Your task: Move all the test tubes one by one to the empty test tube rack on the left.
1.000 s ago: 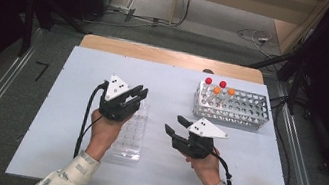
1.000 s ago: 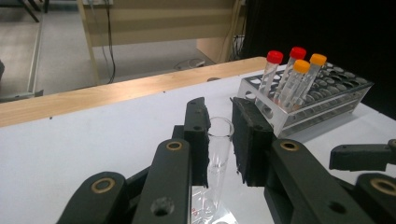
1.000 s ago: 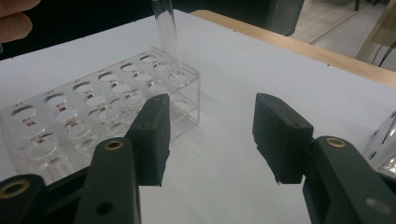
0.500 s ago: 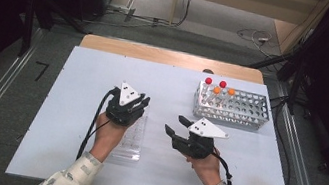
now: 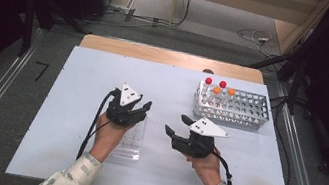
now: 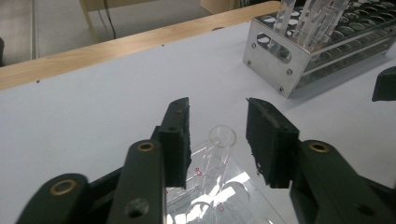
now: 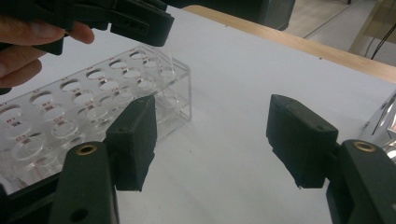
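1. High view has the left gripper (image 5: pixel 142 109) parked over the far end of the clear rack (image 5: pixel 130 140) on the bench (image 5: pixel 82 89), so that hand is obviously the one placed for this job. The right gripper (image 5: pixel 172 128) sits apart to the side, between the clear rack and the metal rack (image 5: pixel 231 106).
2. Left gripper view is the money shot: a clear empty tube (image 6: pixel 220 144) stands in the clear rack with its open mouth poking up right between the jaws, a bit past the pad tips and leaning away from the camera. Its long axis runs roughly along the way the jaws point, tilted up toward the far side.
3. The left jaws have just been opening. They stand partly apart with the tube in the gap, and neither pad looks like it's touching the glass, so it reads as let go, not gripped.
4. The right jaws have been opening too and are spread wide with nothing in them, just bare bench in the right gripper view.
5. The metal rack holds three capped tubes (image 5: pixel 218 89) at its left end, well off from both grippers.
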`<state>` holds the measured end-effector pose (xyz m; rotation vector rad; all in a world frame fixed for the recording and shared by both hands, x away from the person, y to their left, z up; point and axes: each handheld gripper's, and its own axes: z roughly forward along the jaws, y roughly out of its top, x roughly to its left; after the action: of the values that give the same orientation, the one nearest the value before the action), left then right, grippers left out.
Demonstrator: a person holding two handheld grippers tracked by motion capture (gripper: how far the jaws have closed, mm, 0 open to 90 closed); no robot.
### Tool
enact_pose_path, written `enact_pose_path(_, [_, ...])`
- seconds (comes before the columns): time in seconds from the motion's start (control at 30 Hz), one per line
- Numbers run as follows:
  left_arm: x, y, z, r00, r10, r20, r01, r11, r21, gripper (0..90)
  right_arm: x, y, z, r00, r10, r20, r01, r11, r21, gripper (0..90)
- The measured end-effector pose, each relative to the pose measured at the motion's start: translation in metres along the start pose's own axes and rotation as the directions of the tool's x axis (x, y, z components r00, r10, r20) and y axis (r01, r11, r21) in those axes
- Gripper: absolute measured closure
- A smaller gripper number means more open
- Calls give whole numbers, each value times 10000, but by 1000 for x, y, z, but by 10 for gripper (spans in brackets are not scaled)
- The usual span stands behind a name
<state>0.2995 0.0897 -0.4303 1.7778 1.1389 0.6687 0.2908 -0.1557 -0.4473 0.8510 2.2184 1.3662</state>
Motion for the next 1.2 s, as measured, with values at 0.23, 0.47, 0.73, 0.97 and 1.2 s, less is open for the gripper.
enact_pose_path(0.23, [4, 1, 0, 9978, -486, -455, 486, 9988, -4, 224, -10, 2, -4, 9993, 236, 294, -232, 9996, -149, 316])
enact_pose_path(0.47, [6, 3, -1, 9957, -760, -537, 753, 9970, -148, 158, -35, 4, -11, 9896, 981, 1054, -944, 9948, -390, 324])
enact_pose_path(0.73, [3, 5, -4, 9963, -791, -344, 781, 9966, -279, 157, -65, 3, -16, 9633, 1584, 2167, -1501, 9872, -542, 351])
enact_pose_path(0.97, [2, 6, -4, 9965, -799, -227, 791, 9963, -349, 158, -85, 1, -4, 9437, 1773, 2792, -1656, 9840, -654, 427])
enact_pose_path(1.2, [2, 6, -5, 9965, -803, -231, 795, 9963, -330, 158, -96, -4, 12, 9319, 1778, 3163, -1685, 9841, -566, 524])
